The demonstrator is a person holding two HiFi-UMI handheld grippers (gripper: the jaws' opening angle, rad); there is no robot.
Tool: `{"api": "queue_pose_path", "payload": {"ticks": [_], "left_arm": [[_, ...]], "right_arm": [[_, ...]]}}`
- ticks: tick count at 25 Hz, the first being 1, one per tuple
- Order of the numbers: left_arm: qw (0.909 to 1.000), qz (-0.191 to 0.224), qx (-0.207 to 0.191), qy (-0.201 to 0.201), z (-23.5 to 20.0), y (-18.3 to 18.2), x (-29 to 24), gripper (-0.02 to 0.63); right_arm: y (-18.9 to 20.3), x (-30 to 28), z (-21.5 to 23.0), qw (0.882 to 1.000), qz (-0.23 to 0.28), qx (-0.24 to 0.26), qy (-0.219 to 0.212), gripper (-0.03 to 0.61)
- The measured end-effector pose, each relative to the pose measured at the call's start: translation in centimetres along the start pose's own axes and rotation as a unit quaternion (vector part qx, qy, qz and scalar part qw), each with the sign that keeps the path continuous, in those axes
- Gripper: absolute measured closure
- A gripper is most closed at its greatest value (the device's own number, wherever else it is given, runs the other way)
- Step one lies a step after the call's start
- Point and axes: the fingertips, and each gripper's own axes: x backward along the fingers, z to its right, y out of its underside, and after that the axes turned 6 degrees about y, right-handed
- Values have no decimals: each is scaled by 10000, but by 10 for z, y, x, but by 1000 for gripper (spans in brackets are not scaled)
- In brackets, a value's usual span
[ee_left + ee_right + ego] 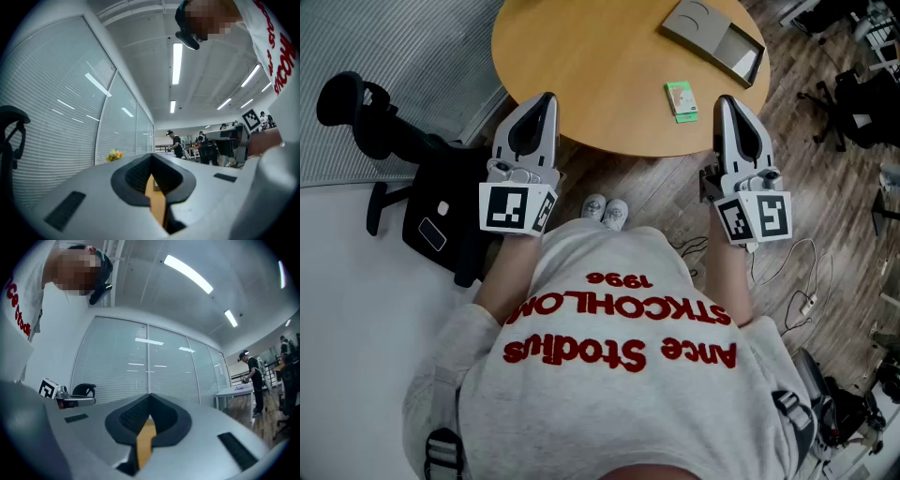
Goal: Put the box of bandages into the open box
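A small green box of bandages [681, 100] lies flat near the front edge of the round wooden table [581, 56]. Behind it, at the table's far right, sits the open grey box [715, 39], its lid off to one side. My left gripper [546, 97] is held at the table's front left edge, its jaws together with nothing between them. Just right of the bandage box, my right gripper [727, 99] is also shut and empty. Both gripper views look level across the room, with the closed jaw tips [151, 157] [150, 397] in front; neither box shows there.
A black office chair [356, 112] and a black bag [441, 216] stand on the floor at the left. Cables [797, 281] lie on the wood floor at the right. Glass walls with blinds and several people [176, 143] [253, 376] at desks show in the distance.
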Motion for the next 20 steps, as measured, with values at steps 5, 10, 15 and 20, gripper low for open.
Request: {"api": "queue_pose_path", "payload": {"ticks": [5, 10, 15, 20], "left_arm": [[10000, 34, -7, -49, -2, 5, -2, 607], [9999, 69, -5, -118, 1, 6, -4, 607], [9999, 36, -26, -146, -1, 7, -7, 607], [9999, 49, -10, -117, -8, 10, -19, 607]], "right_arm": [[5, -3, -1, 9999, 45, -92, -105, 574], [8, 2, 8, 9994, 82, -322, -68, 574], [11, 8, 22, 9984, 91, -547, 82, 574], [12, 3, 33, 9977, 110, -634, 212, 574]]}}
